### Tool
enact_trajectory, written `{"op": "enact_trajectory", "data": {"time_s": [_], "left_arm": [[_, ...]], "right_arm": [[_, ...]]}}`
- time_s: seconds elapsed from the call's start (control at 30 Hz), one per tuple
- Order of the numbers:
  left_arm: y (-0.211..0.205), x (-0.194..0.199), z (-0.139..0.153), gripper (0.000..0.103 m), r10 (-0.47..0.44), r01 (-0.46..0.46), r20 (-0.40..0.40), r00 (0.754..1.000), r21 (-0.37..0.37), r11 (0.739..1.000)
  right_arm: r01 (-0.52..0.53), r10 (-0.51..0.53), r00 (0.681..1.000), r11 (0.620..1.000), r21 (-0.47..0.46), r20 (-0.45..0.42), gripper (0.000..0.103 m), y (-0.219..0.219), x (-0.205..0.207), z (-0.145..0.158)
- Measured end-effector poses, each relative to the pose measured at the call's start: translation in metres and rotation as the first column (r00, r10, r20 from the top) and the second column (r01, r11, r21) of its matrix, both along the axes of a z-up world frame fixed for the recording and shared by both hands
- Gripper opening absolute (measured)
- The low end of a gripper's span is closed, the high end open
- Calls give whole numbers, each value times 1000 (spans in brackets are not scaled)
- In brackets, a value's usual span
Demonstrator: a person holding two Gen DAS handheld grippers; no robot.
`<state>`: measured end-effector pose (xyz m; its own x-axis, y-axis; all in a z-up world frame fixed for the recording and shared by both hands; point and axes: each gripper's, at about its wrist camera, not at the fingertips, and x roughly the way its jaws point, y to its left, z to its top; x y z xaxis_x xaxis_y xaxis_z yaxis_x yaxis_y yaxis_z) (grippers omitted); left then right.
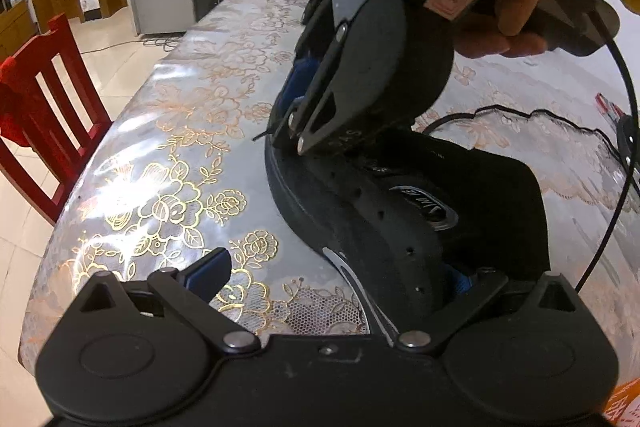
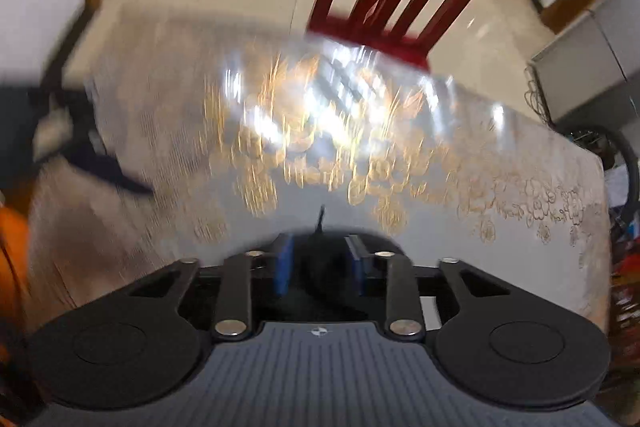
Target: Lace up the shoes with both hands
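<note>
The counter [image 1: 192,131] takes up most of both views, under a glossy cloth with gold flowers, and a red chair [image 1: 52,99] stands off its edge, far left of the left hand-held gripper [image 1: 340,275]. The right wrist view is badly smeared, so not much detail there.

The black shoe [image 1: 400,227] lies on the counter right in front of the left hand-held gripper, heel end nearest it and toe pointing away, its row of eyelets facing up. That gripper's jaws stand wide apart: the left blue pad [image 1: 212,267] hangs over bare cloth, clear of the shoe, while the right one is tucked down inside the shoe opening (can't tell if it's touching anything in there).

The right hand-held gripper [image 1: 290,131], held by a hand [image 1: 516,15] in a yellow cuff, points steeply down at the toe end of the shoe. In its own view the blue pads sit partly apart with something dark between them. The thin lace tip [image 2: 320,217] pokes out just past them, but whether the pads actually pinch it, I can't tell.
</note>
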<state>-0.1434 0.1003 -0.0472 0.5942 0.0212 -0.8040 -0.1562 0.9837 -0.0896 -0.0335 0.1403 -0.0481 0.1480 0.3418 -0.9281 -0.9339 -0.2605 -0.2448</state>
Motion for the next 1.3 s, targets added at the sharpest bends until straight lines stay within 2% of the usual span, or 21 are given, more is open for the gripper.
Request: {"op": "enact_trajectory", "data": {"time_s": [0.03,0.07,0.13,0.2,0.27,0.37,0.43,0.5,0.57,0.73,0.83,1.03,1.1,1.17,1.2,1.3], "left_arm": [[1,0,1,102,4,-4,2,1000,0,1000],[1,-1,1,102,9,-9,5,1000,0,1000],[4,-3,4,102,22,-22,16,1000,-2,1000],[7,-7,9,102,42,-42,39,998,-2,999],[11,-9,13,102,60,-59,57,997,-11,998],[12,-10,16,102,66,-65,55,996,-13,998],[10,-10,18,102,60,-60,49,997,-3,998],[9,-12,22,102,43,-44,44,998,14,999],[8,-17,29,102,29,-30,49,998,19,999],[9,-19,44,102,23,-23,116,993,-4,1000],[9,-10,37,102,41,-42,86,995,18,999],[17,-7,28,102,72,-71,67,995,-23,997],[18,-8,28,102,76,-74,66,995,-26,997],[19,-9,29,102,81,-79,67,994,-24,997],[19,-9,30,102,82,-81,67,994,-20,997],[20,-10,29,102,87,-85,67,994,-26,996]], "right_arm": [[0,0,1000,1000,-6,-8,16,1,0,1],[23,-24,1000,1000,-15,-16,2,2,1,3],[99,-99,995,995,-4,-32,1,1,7,6],[211,-208,976,976,61,-62,1,-12,16,17],[345,-321,931,928,138,-173,1,-35,21,33],[508,-424,842,832,225,-334,1,-81,19,48],[570,-461,799,786,240,-386,1,-102,15,42],[623,-493,749,752,217,-443,1,-113,14,33],[646,-501,718,738,195,-483,1,-120,13,26],[649,-489,706,737,191,-513,1,-132,12,22],[629,-476,728,751,203,-493,2,-130,9,21],[505,-416,837,837,211,-355,3,-113,3,20],[453,-382,872,866,210,-306,7,-107,0,20],[384,-331,912,896,224,-240,15,-102,-6,22],[350,-307,930,908,231,-203,16,-100,-9,23],[286,-259,956,928,238,-138,16,-96,-13,31]]}}
